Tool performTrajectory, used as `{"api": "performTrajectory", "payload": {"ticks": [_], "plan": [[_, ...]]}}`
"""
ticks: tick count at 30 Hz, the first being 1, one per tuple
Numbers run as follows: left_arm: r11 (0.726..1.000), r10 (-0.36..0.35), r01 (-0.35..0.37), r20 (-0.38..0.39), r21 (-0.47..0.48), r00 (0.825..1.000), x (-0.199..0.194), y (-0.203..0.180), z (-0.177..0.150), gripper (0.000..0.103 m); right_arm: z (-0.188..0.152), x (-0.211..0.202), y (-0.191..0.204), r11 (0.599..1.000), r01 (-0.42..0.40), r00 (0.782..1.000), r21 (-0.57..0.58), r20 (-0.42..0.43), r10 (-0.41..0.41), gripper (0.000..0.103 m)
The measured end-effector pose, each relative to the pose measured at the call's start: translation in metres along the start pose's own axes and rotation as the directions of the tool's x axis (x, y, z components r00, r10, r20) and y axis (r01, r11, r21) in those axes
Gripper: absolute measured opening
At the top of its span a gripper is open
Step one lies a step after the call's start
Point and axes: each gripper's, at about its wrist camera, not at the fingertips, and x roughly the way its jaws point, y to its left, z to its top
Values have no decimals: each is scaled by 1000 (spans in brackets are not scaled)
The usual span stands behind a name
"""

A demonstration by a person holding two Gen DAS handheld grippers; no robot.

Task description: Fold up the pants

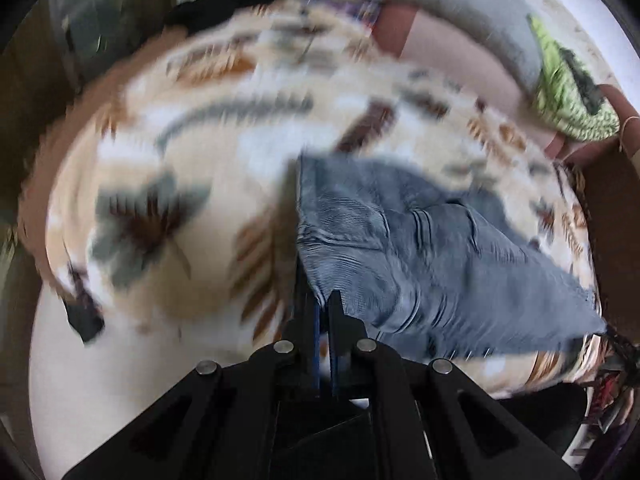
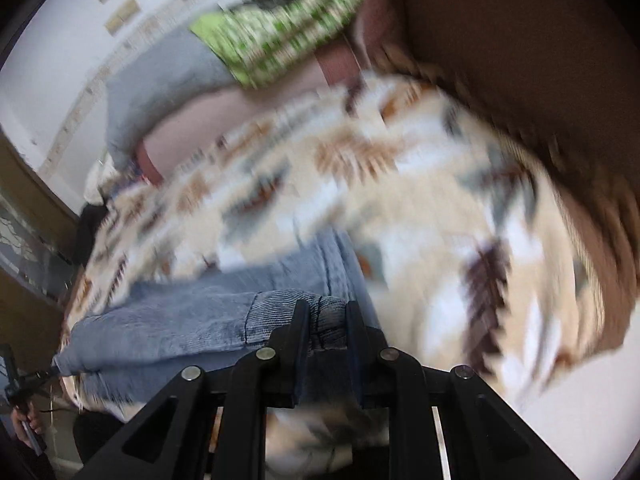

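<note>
The blue-grey denim pants [image 1: 420, 256] hang and lie over a patterned cream blanket [image 1: 208, 152]. My left gripper [image 1: 322, 300] is shut on the ribbed waistband edge and holds it up. The pants stretch away to the right of it. In the right wrist view my right gripper [image 2: 326, 312] is shut on a bunched ribbed part of the pants [image 2: 192, 328], which trail off to the left over the blanket [image 2: 420, 184]. Both views are blurred by motion.
A grey pillow [image 1: 472, 12] and a green patterned cloth [image 1: 568, 92] lie at the far side of the bed. A dark garment [image 1: 224, 0] sits at the far left. A brown headboard [image 2: 520, 60] borders the blanket. White sheet [image 1: 120, 380] shows near me.
</note>
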Motion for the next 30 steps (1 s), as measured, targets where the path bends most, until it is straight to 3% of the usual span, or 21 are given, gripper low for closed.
{"api": "performTrajectory", "payload": {"ticks": [1, 3, 5, 7, 9, 10, 13, 19, 20, 22, 24, 27, 30], "plan": [[1000, 9, -9, -18, -7, 1000, 4, 4, -6, 5, -6, 7, -9, 1000, 24, 998, 15, -63, -23, 20], [998, 55, -55, -28, -3, 998, 4, 5, -14, 6, -11, 9, -17, 998, 62, 993, 10, -99, -61, 20], [991, 130, -129, -3, 16, 992, -6, 3, -14, 6, -9, -2, -23, 998, 64, 995, 2, -80, -64, 21], [984, 174, -175, 48, 27, 984, -23, 0, -8, 6, -3, -14, -25, 999, 47, 998, 9, -31, -46, 30], [984, 167, -172, 90, 43, 982, -34, -6, 0, 6, 8, -21, -22, 999, 38, 999, 12, 24, -38, 63], [985, 158, -165, 108, 57, 981, -38, -13, 5, 6, 14, -20, -16, 999, 30, 998, 11, 47, -30, 69], [985, 124, -138, 133, 103, 983, -38, -41, 19, 6, 35, 6, 11, 999, 12, 999, -37, 49, -10, 70], [980, 51, -76, 142, 181, 989, -7, -101, 37, 6, 57, 76, 38, 990, 101, 994, -94, -37, -105, 70], [977, 49, -77, 144, 197, 988, 0, -114, 38, 6, 59, 85, 39, 991, 103, 993, -91, -55, -108, 68], [971, 48, -82, 152, 226, 987, 11, -129, 41, 6, 58, 96, 41, 987, 118, 989, -108, -80, -127, 53], [967, 75, -108, 152, 229, 986, 22, -137, 43, 6, 54, 103, 47, 975, 157, 981, -159, -85, -172, 17], [978, 63, -82, 105, 192, 992, 37, -132, 46, 6, 52, 102, 53, 957, 195, 976, -214, -56, -211, 10], [979, 82, -99, 96, 180, 992, 44, -128, 43, 6, 63, 85, 50, 968, 179, 984, -176, 14, -180, 10]]}}
